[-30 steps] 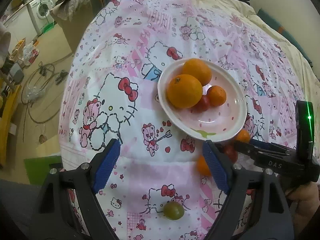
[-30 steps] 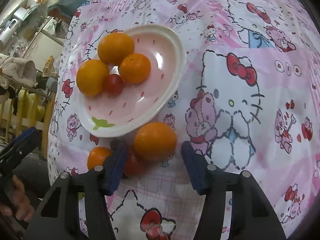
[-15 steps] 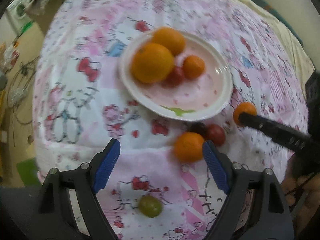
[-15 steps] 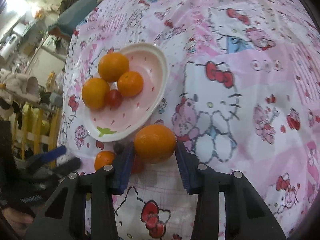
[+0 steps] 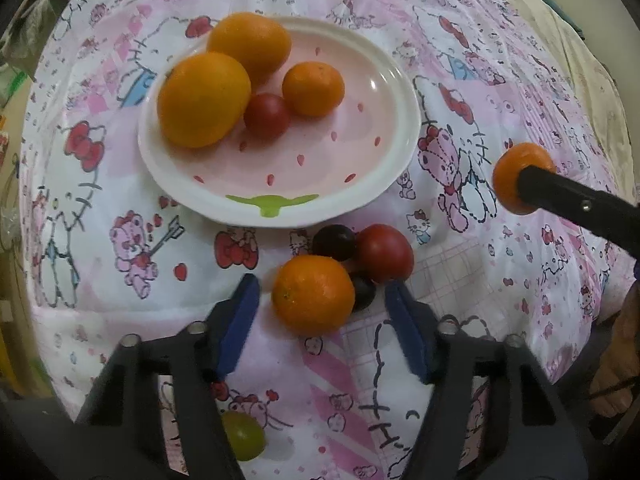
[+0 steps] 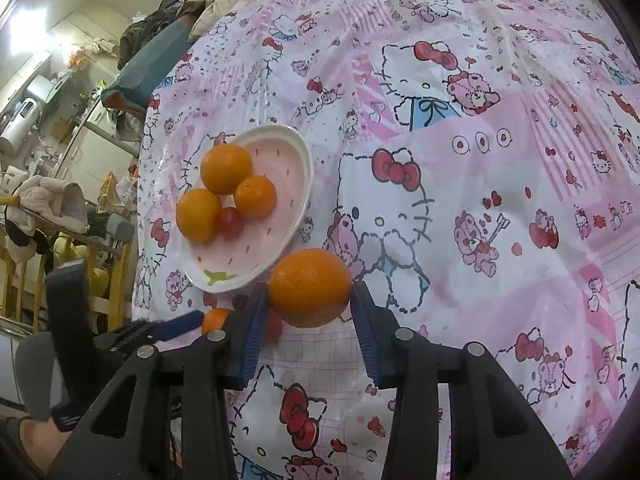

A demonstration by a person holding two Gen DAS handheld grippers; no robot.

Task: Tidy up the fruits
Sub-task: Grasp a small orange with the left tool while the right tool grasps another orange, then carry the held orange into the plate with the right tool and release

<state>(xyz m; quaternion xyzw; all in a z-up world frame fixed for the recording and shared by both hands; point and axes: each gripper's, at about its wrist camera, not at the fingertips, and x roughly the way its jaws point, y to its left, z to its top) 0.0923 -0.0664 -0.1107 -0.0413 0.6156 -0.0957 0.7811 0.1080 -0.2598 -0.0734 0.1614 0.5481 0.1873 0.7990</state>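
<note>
A pink-and-white plate (image 5: 360, 196) holds two big oranges, a small orange and a red tomato. Just in front of it on the cloth lie a small orange (image 5: 313, 295), two dark grapes (image 5: 334, 242) and a red tomato (image 5: 384, 254). My left gripper (image 5: 320, 286) straddles the small orange with its jaws closing; a gap still shows at the left pad. My right gripper (image 6: 310, 290) is shut on a large orange (image 6: 310, 276), held above the cloth beside the plate (image 6: 296, 216). That orange (image 5: 516, 168) also shows at the right of the left wrist view.
A green grape (image 5: 242, 436) lies on the cloth under my left gripper's body. The patterned pink cloth (image 6: 480, 200) stretches far to the right. Past its left edge stand shelves, chairs and household clutter (image 6: 60, 208).
My left gripper has come down over the small orange and its jaws have narrowed. My right gripper has closed on the large orange and lifted it off the cloth.
</note>
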